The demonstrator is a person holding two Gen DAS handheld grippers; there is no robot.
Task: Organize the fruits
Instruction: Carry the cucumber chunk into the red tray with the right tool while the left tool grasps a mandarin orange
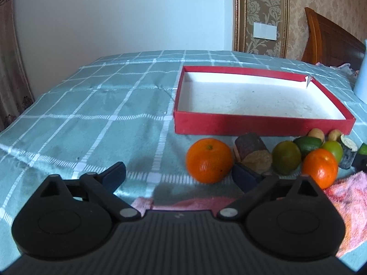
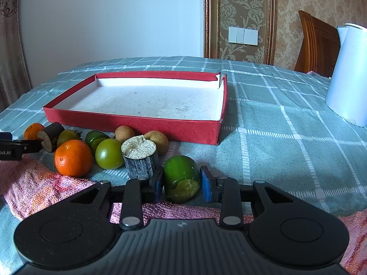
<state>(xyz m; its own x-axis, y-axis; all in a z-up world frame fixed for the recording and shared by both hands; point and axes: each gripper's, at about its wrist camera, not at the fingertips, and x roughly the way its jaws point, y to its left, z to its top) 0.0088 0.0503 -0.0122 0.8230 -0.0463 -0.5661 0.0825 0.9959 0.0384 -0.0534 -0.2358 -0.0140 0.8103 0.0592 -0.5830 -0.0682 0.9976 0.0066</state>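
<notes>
right gripper [image 2: 181,184]: fingers pinching a cut green fruit piece [image 2: 182,181], blue pads on its left and right sides; piece sits at the far edge of the pink towel [image 2: 34,183]
left gripper [image 1: 177,174]: fingers spread wide, nothing pinched; right fingertip [image 1: 246,175] just near of the dark cut piece [image 1: 252,153], an orange [image 1: 209,160] sits between the fingers, slightly far of them, not touched
pink towel: nearest strip of the tabletop, under both grippers
fruit row: on the checked teal cloth [image 2: 286,126], between towel and box; left to right in right wrist view: small orange [image 2: 33,130], dark cut piece [image 2: 51,136], greenish round fruit [image 2: 67,137], big orange [image 2: 73,158], green fruit [image 2: 95,138], green round fruit [image 2: 109,153], upright cut stalk piece with pale top [image 2: 140,158]
brown fruits: two [image 2: 124,134] [image 2: 157,141], just near of the box wall
red box [image 2: 137,123]: shallow, white inside, no fruit in it; far of the row, far right corner torn
white kettle [image 2: 348,75]: far right, well apart from the fruit
</notes>
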